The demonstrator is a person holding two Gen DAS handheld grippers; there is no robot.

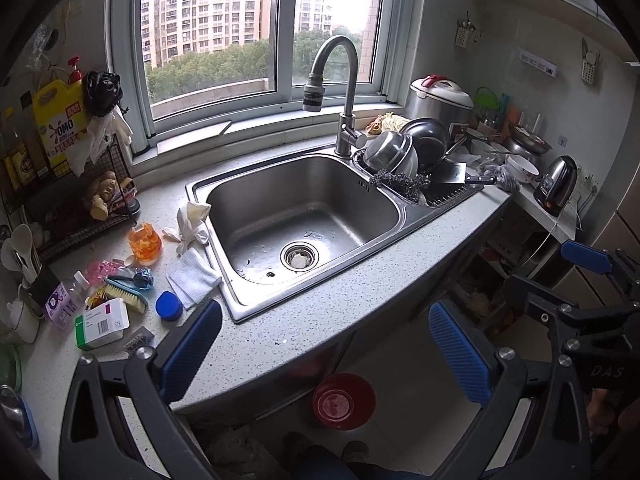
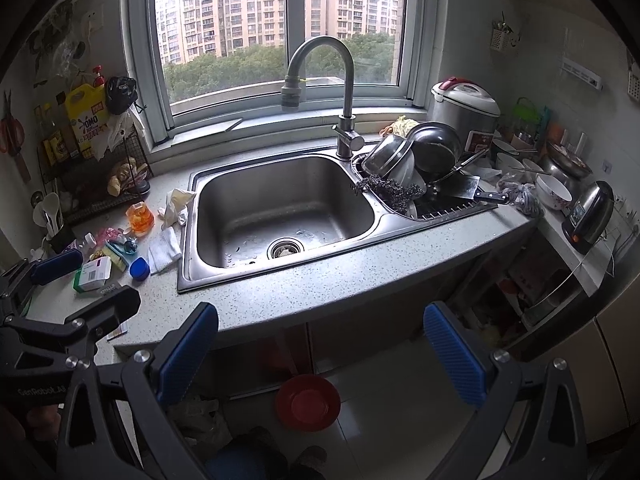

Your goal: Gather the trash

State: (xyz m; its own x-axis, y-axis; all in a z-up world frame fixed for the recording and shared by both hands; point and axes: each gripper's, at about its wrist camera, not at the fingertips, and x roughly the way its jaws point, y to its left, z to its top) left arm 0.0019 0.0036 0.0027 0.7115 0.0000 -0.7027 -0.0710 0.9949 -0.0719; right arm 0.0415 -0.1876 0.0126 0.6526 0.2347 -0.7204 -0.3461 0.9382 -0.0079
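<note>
Over the bench (image 1: pixel 304 332), both held back and high: left hand-held gripper (image 1: pixel 326 354) spread wide and empty, right hand-held gripper (image 2: pixel 320 354) likewise released, nothing between the pads. Nothing collected yet, by the look of it. Crumpled tissues (image 1: pixel 192 222), wrappers (image 1: pixel 102 270) and a carton (image 1: pixel 102 322) lying left of the sink (image 1: pixel 240 304); scraps sitting in the drain strainer (image 1: pixel 299 258). No bin or bag identifiable.
</note>
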